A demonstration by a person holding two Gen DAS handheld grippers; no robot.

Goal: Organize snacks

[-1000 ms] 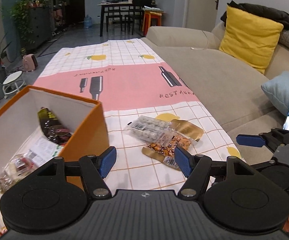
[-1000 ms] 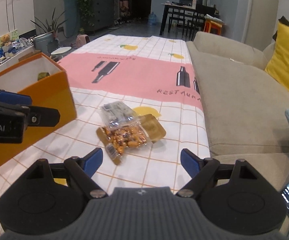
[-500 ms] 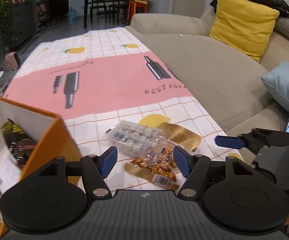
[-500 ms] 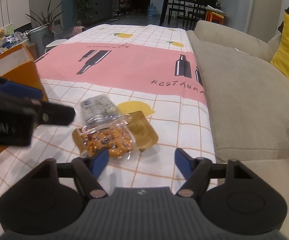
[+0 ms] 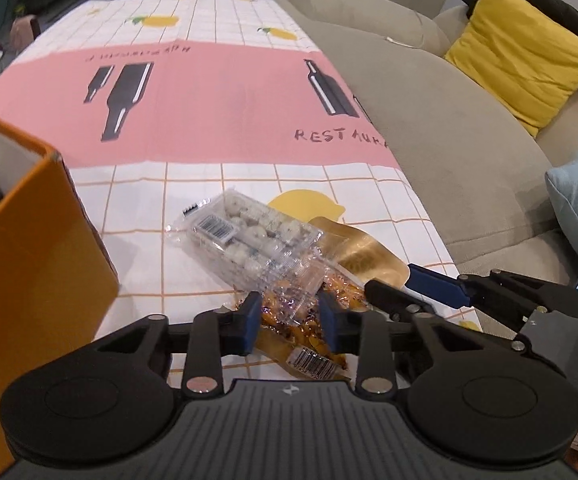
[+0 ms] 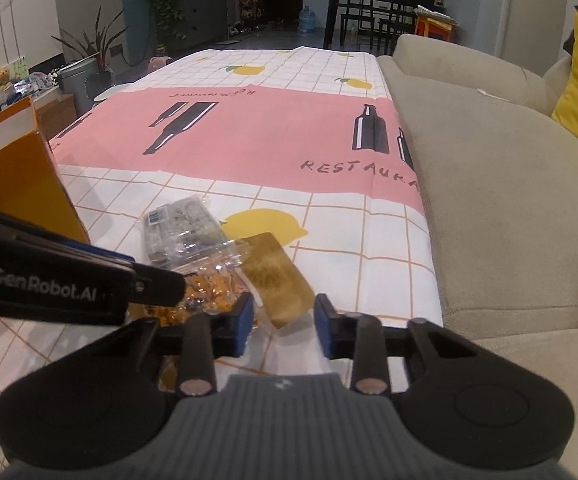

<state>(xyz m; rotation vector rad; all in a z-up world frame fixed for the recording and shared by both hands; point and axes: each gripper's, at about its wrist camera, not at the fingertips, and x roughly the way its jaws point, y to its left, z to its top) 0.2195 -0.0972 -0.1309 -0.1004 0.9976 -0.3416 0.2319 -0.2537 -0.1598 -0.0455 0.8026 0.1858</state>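
Since the earlier frames both grippers have come down and half closed: the left gripper (image 5: 289,322) now straddles the orange snack bag (image 5: 309,320), the right gripper (image 6: 284,320) the gold packet (image 6: 279,280).

"RESTAURA", cut off at the edge, runs in black across the pink band of the tablecloth (image 5: 225,92). White lettering reading "GenRobot.AI" marks the side of the left gripper (image 6: 145,284).
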